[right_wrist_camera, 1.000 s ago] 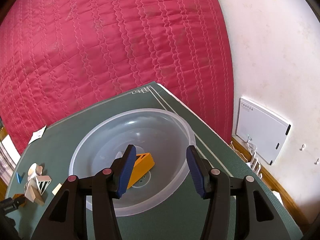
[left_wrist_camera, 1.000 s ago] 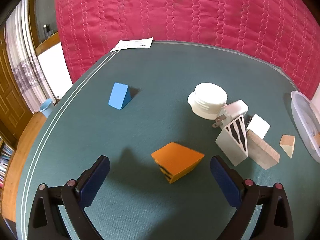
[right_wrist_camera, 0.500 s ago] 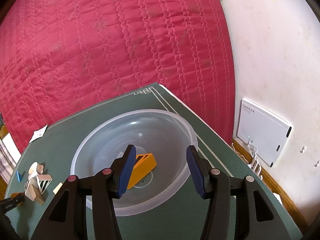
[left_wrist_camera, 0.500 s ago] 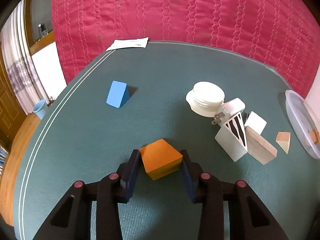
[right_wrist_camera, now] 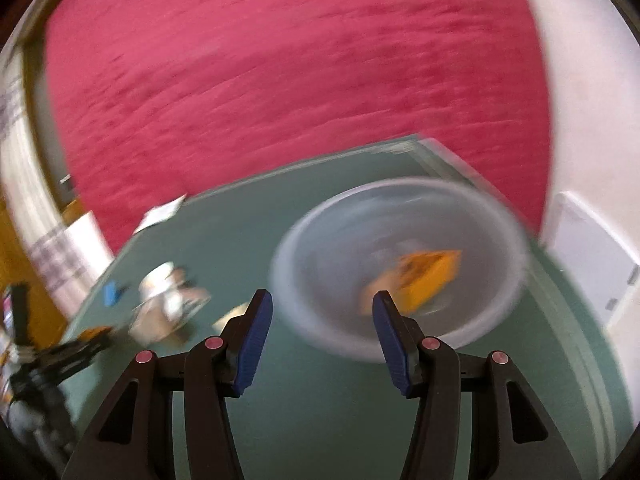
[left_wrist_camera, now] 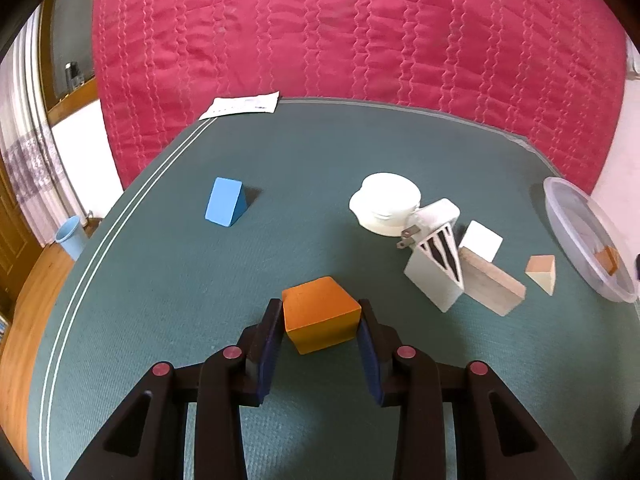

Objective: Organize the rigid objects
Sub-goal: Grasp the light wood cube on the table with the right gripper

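My left gripper [left_wrist_camera: 319,314] is shut on an orange wedge block [left_wrist_camera: 318,312] and holds it just above the green table. A clear plastic bowl [right_wrist_camera: 500,308] stands at the table's right end with another orange block [right_wrist_camera: 424,276] inside; its rim also shows in the left wrist view [left_wrist_camera: 568,216]. My right gripper [right_wrist_camera: 322,316] is open and empty, in front of the bowl and left of its middle. The right wrist view is blurred by motion.
A blue wedge [left_wrist_camera: 225,201] lies at the left. A cluster sits right of centre: a white round lid [left_wrist_camera: 386,204], a white plug adapter [left_wrist_camera: 434,220], a white striped block [left_wrist_camera: 436,270], a white cube [left_wrist_camera: 480,241], a wooden plank [left_wrist_camera: 490,284], a small wooden wedge [left_wrist_camera: 542,274]. A paper [left_wrist_camera: 242,105] lies at the far edge.
My left gripper closed on the orange wedge and lifted it slightly. My right gripper swung left, away from over the bowl, still open.
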Tool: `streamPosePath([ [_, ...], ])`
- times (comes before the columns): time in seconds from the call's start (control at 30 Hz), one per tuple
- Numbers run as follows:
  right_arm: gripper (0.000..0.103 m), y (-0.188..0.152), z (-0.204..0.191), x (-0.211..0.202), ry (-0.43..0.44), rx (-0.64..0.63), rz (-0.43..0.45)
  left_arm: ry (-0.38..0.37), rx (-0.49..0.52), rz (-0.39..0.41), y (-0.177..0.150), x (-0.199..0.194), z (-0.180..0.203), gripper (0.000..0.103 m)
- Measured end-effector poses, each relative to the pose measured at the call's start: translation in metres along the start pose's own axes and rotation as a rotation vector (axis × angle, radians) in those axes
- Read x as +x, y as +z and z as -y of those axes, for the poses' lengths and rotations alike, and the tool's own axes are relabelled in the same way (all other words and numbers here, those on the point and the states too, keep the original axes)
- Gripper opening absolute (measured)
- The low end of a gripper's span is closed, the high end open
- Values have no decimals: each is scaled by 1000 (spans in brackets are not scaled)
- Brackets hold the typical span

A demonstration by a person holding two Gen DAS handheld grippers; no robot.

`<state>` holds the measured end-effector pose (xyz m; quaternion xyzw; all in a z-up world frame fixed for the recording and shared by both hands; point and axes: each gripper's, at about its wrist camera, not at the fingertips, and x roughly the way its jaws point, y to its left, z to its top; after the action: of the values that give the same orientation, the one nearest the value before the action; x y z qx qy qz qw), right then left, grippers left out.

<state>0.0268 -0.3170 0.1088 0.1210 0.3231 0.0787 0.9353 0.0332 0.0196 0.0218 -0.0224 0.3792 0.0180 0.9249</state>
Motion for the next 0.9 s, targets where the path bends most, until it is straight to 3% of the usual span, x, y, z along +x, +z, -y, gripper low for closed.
streamPosePath([
  [0.13, 54, -9, -30, 20, 110, -73, -88, -12, 10, 18, -1, -4, 1, 38],
  [0.23, 53, -17, -46, 36, 147, -123, -137, -19, 15, 26, -4, -6, -1, 38],
  [0.7, 53, -1, -73, 100, 74, -256, -233, -57, -4, 47, -6, -9, -10, 38],
  [0.8, 49, -1, -78, 109, 67, -274, -260, -60, -2, 51, -6, -11, -10, 38],
  [0.9, 37, -3, -80, 112, 58, -287, -274, -61, -2, 51, -6, -11, -10, 38],
])
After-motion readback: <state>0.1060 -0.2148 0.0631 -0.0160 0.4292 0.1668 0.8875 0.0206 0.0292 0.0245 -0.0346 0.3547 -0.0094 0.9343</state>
